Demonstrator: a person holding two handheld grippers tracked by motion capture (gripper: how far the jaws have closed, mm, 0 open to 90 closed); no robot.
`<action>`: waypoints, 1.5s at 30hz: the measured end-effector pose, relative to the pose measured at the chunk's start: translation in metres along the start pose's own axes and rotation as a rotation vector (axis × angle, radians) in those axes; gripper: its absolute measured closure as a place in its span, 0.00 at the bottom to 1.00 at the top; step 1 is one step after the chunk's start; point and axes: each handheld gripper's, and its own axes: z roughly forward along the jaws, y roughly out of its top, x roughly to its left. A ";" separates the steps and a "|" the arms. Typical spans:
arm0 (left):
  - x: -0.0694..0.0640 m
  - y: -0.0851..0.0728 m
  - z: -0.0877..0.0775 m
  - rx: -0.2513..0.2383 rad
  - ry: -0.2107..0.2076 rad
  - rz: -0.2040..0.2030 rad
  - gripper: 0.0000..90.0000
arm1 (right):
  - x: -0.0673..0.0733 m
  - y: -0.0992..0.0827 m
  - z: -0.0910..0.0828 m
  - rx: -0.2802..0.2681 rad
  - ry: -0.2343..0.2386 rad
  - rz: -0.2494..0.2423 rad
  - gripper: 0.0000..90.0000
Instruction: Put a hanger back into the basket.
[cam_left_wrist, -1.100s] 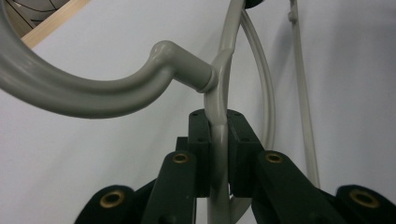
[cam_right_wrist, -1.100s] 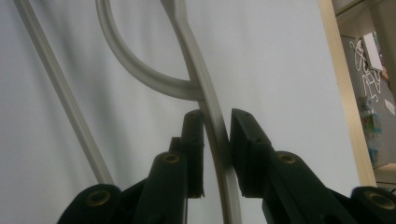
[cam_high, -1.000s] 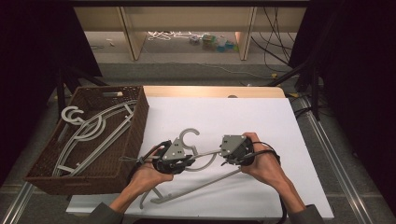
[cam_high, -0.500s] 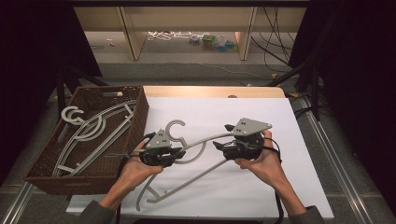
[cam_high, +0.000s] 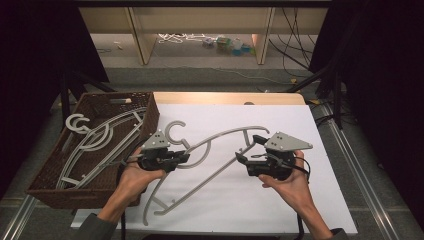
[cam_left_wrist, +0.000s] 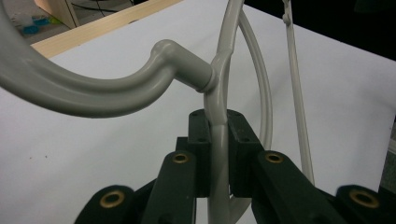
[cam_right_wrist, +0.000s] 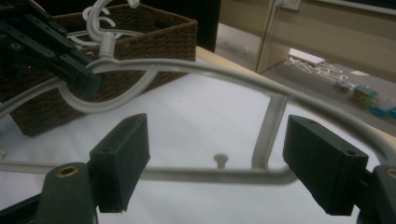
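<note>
A grey plastic hanger (cam_high: 225, 134) hangs tilted over the white table top (cam_high: 320, 200), its hook (cam_high: 175, 131) pointing toward the basket. My left gripper (cam_high: 185, 157) is shut on the hanger just below its neck; in the left gripper view the jaws of the left gripper (cam_left_wrist: 218, 128) pinch the thin arm of the hanger (cam_left_wrist: 187, 70). My right gripper (cam_high: 248, 149) is open at the hanger's right end. In the right gripper view the right gripper (cam_right_wrist: 219, 140) has its jaws wide apart, with the hanger (cam_right_wrist: 224, 74) and its short upright strut beyond them, untouched.
A brown wicker basket (cam_high: 50, 180) stands at the table's left edge and holds several more grey hangers (cam_high: 100, 140). The same basket (cam_right_wrist: 154, 37) rises behind the left gripper (cam_right_wrist: 88, 77). A wooden strip (cam_high: 225, 97) edges the far side; shelves and floor clutter lie beyond.
The hanger has risen and swung left toward the basket with my left gripper. My right gripper has moved right, and its jaws now stand open.
</note>
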 end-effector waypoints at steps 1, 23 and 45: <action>0.001 0.000 -0.001 -0.004 0.011 -0.004 0.91 | 0.001 -0.001 0.000 -0.019 -0.009 -0.003 0.26; 0.012 0.003 -0.033 -0.076 0.036 -0.059 0.91 | 0.006 -0.043 -0.001 -0.060 -0.035 0.061 0.18; 0.016 0.010 -0.053 -0.126 0.029 -0.075 0.91 | 0.006 -0.061 -0.008 -0.081 -0.061 0.072 0.18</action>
